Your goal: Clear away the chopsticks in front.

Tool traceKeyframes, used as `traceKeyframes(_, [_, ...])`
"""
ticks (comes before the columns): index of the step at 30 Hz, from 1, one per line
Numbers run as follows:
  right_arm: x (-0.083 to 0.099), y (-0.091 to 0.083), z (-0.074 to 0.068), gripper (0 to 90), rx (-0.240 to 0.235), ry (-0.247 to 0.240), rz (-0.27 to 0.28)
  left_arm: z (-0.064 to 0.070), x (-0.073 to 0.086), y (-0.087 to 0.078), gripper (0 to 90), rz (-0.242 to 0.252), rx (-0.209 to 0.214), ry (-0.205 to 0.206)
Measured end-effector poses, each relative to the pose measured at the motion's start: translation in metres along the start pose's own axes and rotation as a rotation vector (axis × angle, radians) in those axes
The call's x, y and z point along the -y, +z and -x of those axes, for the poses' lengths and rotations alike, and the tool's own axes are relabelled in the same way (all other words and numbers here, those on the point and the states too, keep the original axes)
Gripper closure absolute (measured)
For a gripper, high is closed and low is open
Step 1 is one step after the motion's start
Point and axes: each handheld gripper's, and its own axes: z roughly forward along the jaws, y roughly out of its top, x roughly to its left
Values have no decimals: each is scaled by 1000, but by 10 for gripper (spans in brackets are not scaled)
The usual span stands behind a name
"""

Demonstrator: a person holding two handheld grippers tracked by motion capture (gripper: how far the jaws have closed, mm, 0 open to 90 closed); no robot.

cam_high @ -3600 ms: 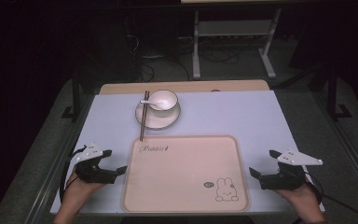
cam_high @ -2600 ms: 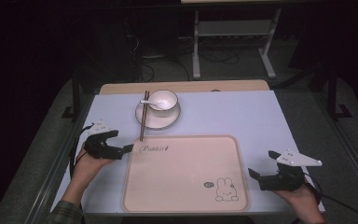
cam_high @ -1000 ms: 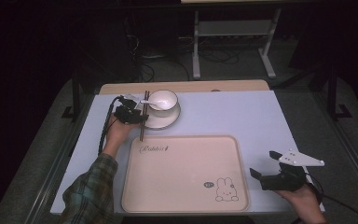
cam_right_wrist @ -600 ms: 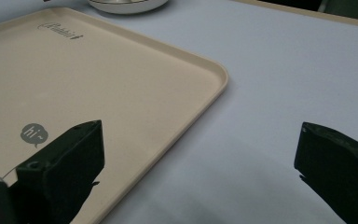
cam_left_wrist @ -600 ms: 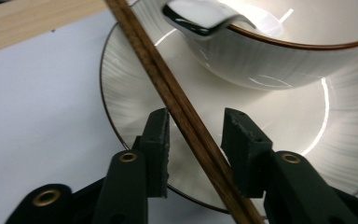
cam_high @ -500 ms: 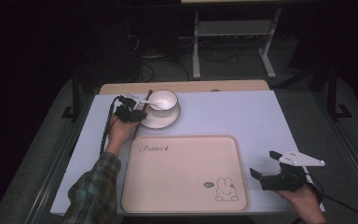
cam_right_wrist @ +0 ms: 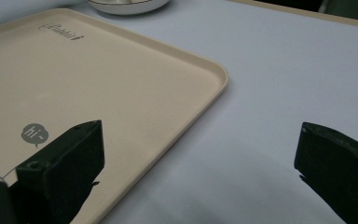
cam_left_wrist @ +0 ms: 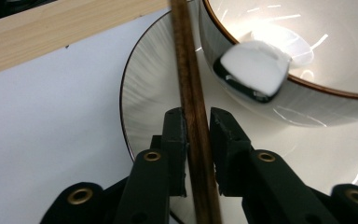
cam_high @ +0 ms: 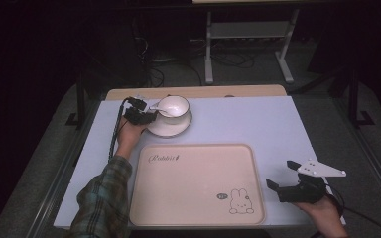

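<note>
High view lays out a pale blue table (cam_high: pixel 258 124) with a beige tray (cam_high: pixel 193 183) at its near middle, its bare floor reading as the likely place for the tableware. Beyond the tray's far left corner sits a white saucer (cam_high: pixel 171 126) carrying a white bowl (cam_high: pixel 174 106), and a white spoon (cam_high: pixel 155 106) leans in the bowl with its handle over the left rim. The left gripper (cam_left_wrist: pixel 197 123) reaches to the saucer's left edge, where dark wooden chopsticks (cam_left_wrist: pixel 192 98) rest across the saucer just beside the bowl; laid up on the rim like that, they leave room for the jaws beneath. Left gripper view shows the jaws nearly closed, straddling the chopsticks with the pads at or almost at the wood; a firm pinch cannot be confirmed. The chopsticks' long axis runs near to far, along the jaws and away from the person. The right gripper (cam_high: pixel 287 183) waits wide open and empty near the tray's near right corner, above bare table.
</note>
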Motion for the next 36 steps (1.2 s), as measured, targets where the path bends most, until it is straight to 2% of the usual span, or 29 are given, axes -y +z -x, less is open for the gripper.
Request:
traceKeyframes(7, [0,0,0,9,0,0,1,-2,0,1,773,5,9,-16])
traceKeyframes(9, [0,0,0,9,-1,1,1,-3,0,-2,731,7,10,-24])
traceKeyframes(11, [0,0,0,9,-1,1,1,-5,1,-7,727,9,28,-32])
traceKeyframes(13, [0,0,0,9,-2,2,3,-6,1,-15,707,18,27,-25])
traceKeyframes(16, [0,0,0,9,-3,1,3,-8,4,-31,703,49,46,-29])
traceKeyframes(21, [0,-1,-2,9,-4,-3,1,-10,17,-46,733,51,70,-38])
traceKeyframes(28, [-1,1,-3,9,-3,-6,-2,-17,32,-49,760,47,78,-67])
traceKeyframes(36, [-1,1,-2,9,0,-3,-2,-18,33,-46,767,47,81,-80])
